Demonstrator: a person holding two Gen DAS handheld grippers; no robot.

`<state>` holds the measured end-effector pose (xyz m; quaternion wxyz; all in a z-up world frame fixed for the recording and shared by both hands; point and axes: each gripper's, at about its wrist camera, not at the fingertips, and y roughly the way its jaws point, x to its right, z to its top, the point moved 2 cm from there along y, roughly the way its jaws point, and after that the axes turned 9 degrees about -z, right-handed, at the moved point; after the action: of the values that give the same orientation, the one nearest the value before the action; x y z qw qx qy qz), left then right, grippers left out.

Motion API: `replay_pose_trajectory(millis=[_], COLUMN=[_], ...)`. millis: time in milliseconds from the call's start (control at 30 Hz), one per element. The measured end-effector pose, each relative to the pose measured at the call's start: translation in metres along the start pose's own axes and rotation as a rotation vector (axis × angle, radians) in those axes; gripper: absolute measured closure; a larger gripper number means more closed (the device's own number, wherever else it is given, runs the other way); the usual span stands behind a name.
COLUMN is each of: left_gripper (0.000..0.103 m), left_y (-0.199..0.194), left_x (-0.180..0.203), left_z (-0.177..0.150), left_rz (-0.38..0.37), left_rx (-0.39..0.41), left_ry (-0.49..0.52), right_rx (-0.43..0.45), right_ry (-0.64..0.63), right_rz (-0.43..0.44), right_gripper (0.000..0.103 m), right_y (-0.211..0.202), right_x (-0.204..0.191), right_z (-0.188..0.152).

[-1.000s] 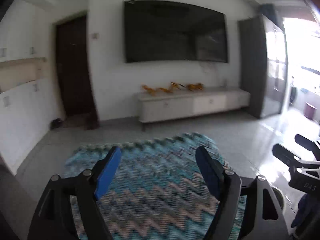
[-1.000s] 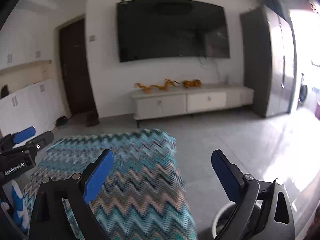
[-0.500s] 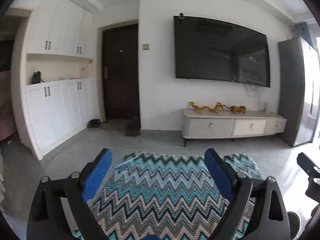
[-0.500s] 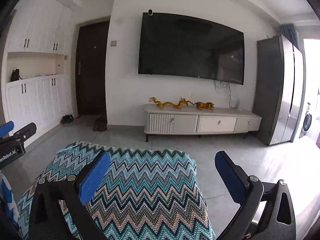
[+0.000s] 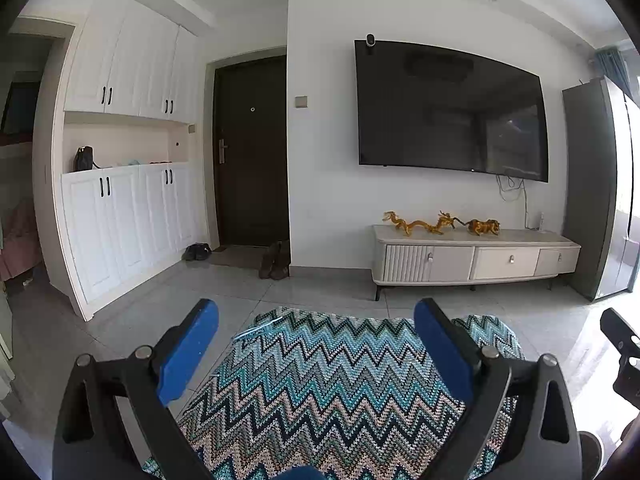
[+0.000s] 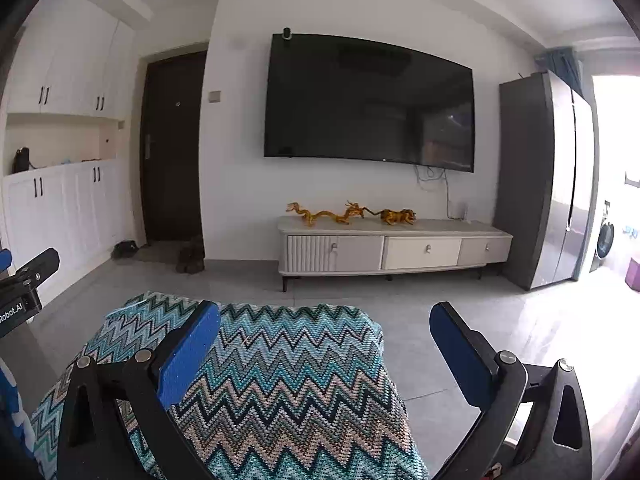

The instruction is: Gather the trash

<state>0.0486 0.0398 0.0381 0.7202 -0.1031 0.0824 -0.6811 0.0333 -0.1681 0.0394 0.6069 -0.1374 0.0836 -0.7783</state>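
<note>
My left gripper (image 5: 316,316) is open and empty, its blue pads spread wide above a surface draped in a zigzag-patterned teal cloth (image 5: 332,376). My right gripper (image 6: 326,318) is also open and empty, over the right part of the same cloth (image 6: 280,376). The left gripper's body shows at the left edge of the right wrist view (image 6: 24,284). No trash shows in either view.
A wall TV (image 5: 448,108) hangs over a low white cabinet (image 5: 472,256) with golden figurines (image 5: 440,222). A dark door (image 5: 252,152) and white cupboards (image 5: 128,200) stand at left, a grey fridge (image 6: 544,176) at right. Grey tiled floor (image 6: 432,300) lies around the cloth.
Both views have tilted upward and steadied: more of the wall, ceiling and cupboards shows, less of the cloth. Both grippers stay open and empty.
</note>
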Motion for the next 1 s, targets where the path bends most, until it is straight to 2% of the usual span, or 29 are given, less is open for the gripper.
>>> replay_pose_trajectory(millis=[367, 533, 1000], left_gripper=[0.002, 0.001, 0.001], left_y=[-0.002, -0.004, -0.013], left_x=[0.010, 0.012, 0.018], left_z=[-0.001, 0.001, -0.002], left_rz=[-0.006, 0.029, 0.013], left_rx=[-0.012, -0.005, 0.007], left_ry=[0.019, 0.018, 0.033], right_rx=[-0.008, -0.005, 0.016], right_ry=[0.032, 0.037, 0.022], right_rz=[-0.025, -0.038, -0.052], right_gripper=[0.000, 0.000, 0.000], right_y=[-0.001, -0.002, -0.012], right_x=[0.013, 0.019, 0.019], right_z=[-0.005, -0.004, -0.001])
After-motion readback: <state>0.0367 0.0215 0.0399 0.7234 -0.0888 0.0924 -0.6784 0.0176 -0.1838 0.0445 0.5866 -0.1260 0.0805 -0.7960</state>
